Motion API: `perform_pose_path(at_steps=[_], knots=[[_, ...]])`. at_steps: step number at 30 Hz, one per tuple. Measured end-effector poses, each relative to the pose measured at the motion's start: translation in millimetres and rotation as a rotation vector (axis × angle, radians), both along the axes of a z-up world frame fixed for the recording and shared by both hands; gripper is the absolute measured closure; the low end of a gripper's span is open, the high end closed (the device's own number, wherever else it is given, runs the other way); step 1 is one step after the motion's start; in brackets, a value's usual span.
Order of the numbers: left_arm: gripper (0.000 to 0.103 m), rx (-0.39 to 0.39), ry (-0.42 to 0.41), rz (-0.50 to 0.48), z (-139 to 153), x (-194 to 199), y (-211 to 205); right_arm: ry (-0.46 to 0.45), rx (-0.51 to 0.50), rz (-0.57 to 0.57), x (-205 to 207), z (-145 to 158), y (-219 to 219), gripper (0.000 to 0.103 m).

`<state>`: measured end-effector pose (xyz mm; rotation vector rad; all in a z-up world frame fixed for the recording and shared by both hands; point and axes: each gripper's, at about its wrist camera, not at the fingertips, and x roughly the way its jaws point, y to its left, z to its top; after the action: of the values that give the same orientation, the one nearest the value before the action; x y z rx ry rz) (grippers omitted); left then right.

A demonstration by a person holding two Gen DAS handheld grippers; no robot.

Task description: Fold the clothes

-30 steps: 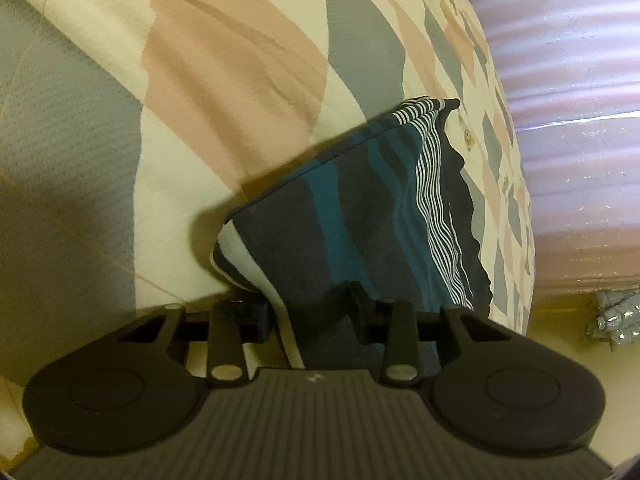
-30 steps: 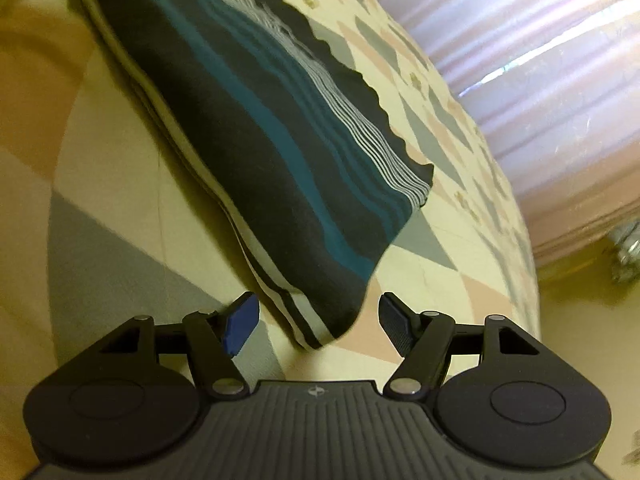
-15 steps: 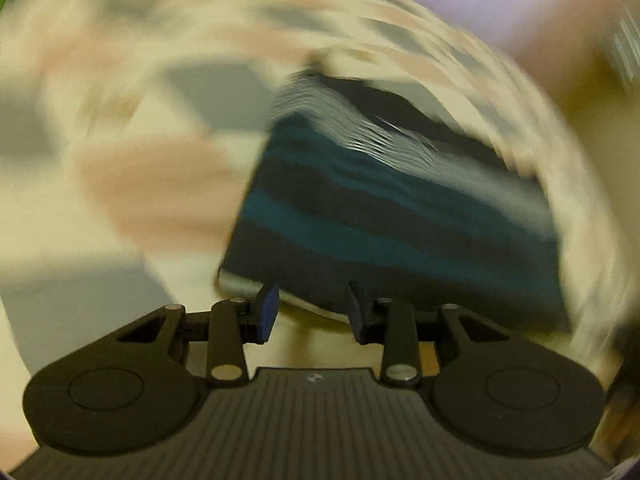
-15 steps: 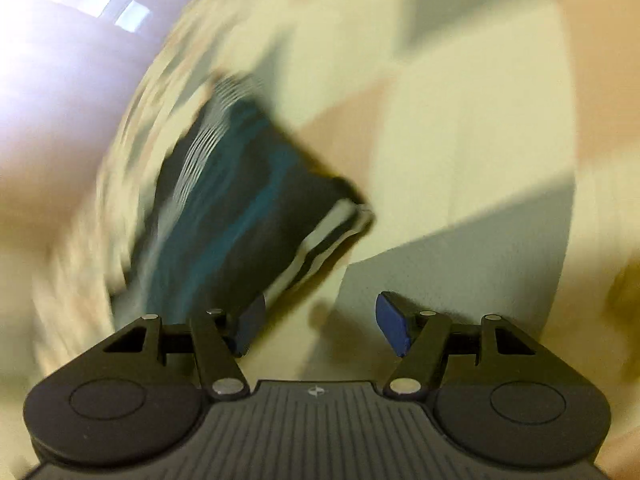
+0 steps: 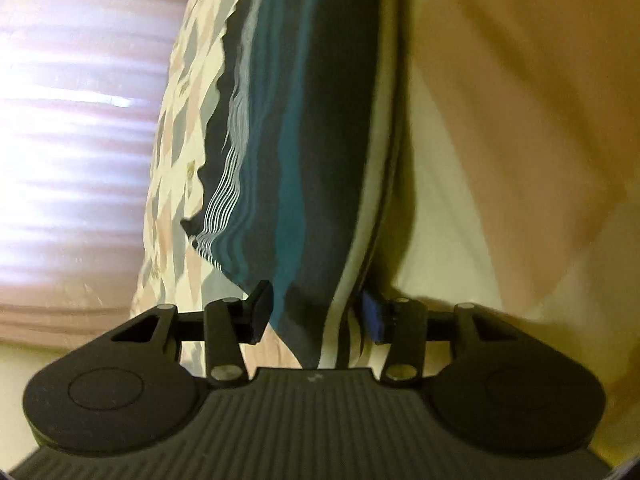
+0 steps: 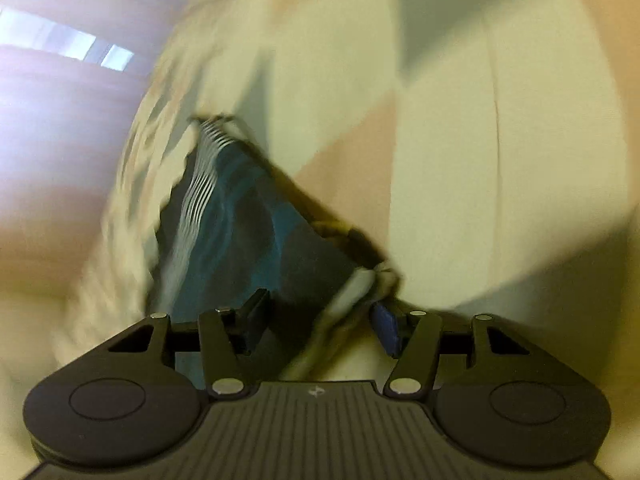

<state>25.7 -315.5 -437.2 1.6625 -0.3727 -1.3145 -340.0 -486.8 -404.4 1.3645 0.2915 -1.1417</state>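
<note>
Lying folded on the patterned bedspread (image 5: 176, 128), curtain (image 5: 72, 120) beyond: striped garment (image 5: 304, 160), dark with teal bands. Straddling its near corner with left tool (image 5: 316, 316), jaws partly open, cloth between them, not pinched. Straddling the white-edged corner (image 6: 356, 288) with right tool (image 6: 320, 320), also partly open and gripping nothing; view blurred. Probably lining up for the next fold: advising sliding deeper over the garment, catching all layers, closing both tools together, lifting evenly.
</note>
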Motion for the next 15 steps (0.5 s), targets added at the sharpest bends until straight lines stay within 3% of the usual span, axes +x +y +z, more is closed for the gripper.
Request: perform_pose_path(at_steps=[1, 4, 7, 9, 11, 13, 14, 15], knots=[[0.061, -0.006, -0.019, -0.042, -3.1, 0.2, 6.5, 0.123, -0.075, 0.103, 5.2, 11.8, 7.3, 0.045], [0.052, -0.052, -0.078, -0.145, -14.1, 1.0, 21.7, 0.668, -0.413, 0.521, 45.3, 42.9, 44.3, 0.044], [0.045, -0.101, -0.112, -0.189, -23.7, 2.0, 22.1, 1.189, -0.847, 1.01, 84.1, 16.9, 96.5, 0.032], [0.045, -0.128, -0.129, -0.208, -29.1, 1.3, 17.9, 1.375, -1.0, 1.212, 92.6, -15.4, 104.8, 0.036], [0.054, -0.141, -0.135, -0.226, -33.8, 1.9, 11.9, 1.504, -1.111, 1.332, 98.5, -42.3, 103.2, 0.044], [0.085, -0.13, -0.134, -0.239, -39.4, 6.7, 4.4, 1.554, -1.205, 1.364, 103.9, -57.3, 93.7, 0.05], [0.086, -0.125, -0.133, -0.246, -42.3, 9.1, 0.7, 1.573, -1.229, 1.378, 107.0, -62.2, 89.0, 0.068], [0.087, -0.122, -0.13, -0.25, -43.7, 11.1, -2.2, 1.585, -1.241, 1.397, 109.4, -65.2, 84.8, 0.079]])
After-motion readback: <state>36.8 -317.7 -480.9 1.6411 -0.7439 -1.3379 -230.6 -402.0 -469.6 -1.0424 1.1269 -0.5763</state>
